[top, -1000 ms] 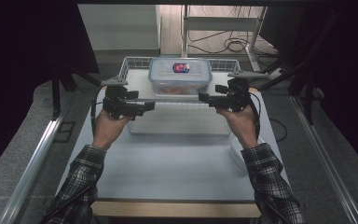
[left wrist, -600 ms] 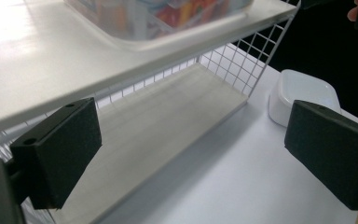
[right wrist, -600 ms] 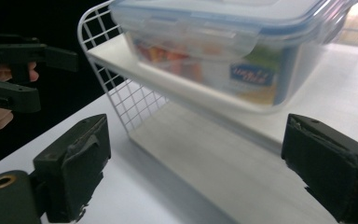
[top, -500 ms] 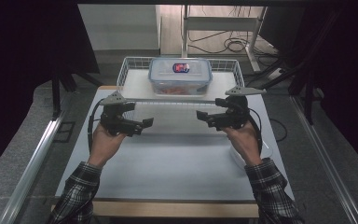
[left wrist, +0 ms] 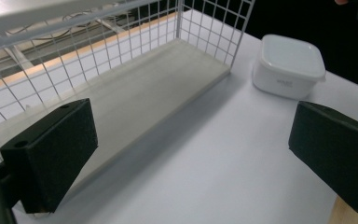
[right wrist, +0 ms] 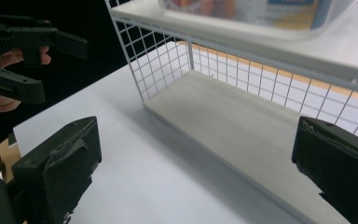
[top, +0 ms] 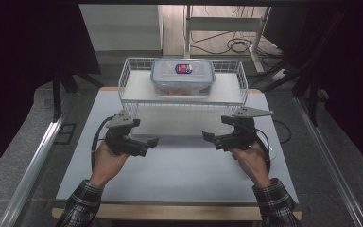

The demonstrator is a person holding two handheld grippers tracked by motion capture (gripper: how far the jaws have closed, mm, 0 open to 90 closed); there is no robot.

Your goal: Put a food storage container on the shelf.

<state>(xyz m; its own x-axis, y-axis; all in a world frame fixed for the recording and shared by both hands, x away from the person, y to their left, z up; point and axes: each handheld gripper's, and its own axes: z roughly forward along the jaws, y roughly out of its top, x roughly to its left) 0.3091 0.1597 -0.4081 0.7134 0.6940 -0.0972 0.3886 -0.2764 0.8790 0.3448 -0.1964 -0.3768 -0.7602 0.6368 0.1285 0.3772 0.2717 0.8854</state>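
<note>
Both claws, left [top: 152, 141] and right [top: 208, 136], hung released over the bench [top: 179, 175], just been opening, nothing between; probably since the container [top: 183, 77] already sat on the wire shelf [top: 137, 94].

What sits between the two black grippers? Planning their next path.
Bare white tabletop only, in the high view, between left gripper and right gripper.

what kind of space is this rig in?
Probably a lab or recording booth, not a home: dark curtains flank the white table, cables lie on the floor behind it, and a wire rack holding a food box looks staged.
</note>
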